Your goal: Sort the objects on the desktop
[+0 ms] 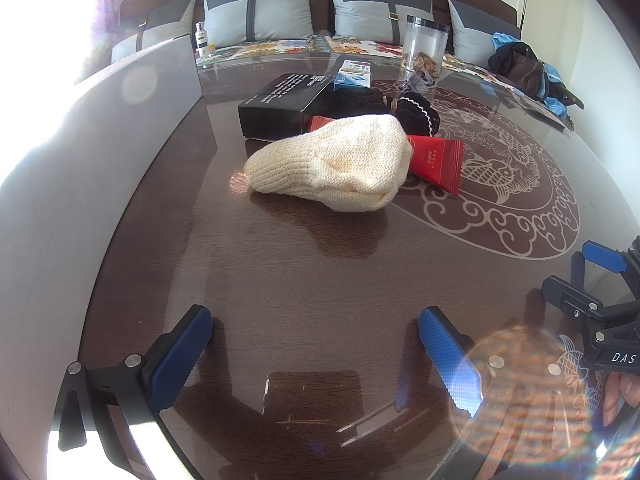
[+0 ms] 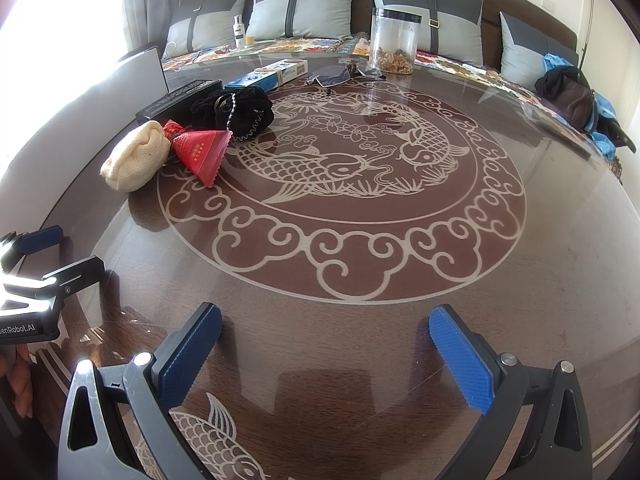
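A cream knitted pouch (image 1: 334, 162) lies on the dark table, partly over a red packet (image 1: 436, 160). Behind them lie a black scrunchie (image 1: 412, 110), a black box (image 1: 280, 102) and a blue-white carton (image 1: 352, 76). The right wrist view shows the same pile at the left: the pouch (image 2: 134, 156), the packet (image 2: 204, 150), the scrunchie (image 2: 234, 108), the black box (image 2: 176, 96), the carton (image 2: 266, 74), and glasses (image 2: 340, 74). My left gripper (image 1: 314, 324) is open and empty, short of the pouch. My right gripper (image 2: 324, 322) is open and empty over the koi inlay.
A clear jar (image 2: 394, 40) with dried bits stands at the table's far edge. A white panel (image 1: 80, 152) runs along the left side. A sofa with grey cushions (image 2: 304, 12), a small bottle (image 2: 239, 32) and a dark bag (image 2: 572, 96) lie beyond the table.
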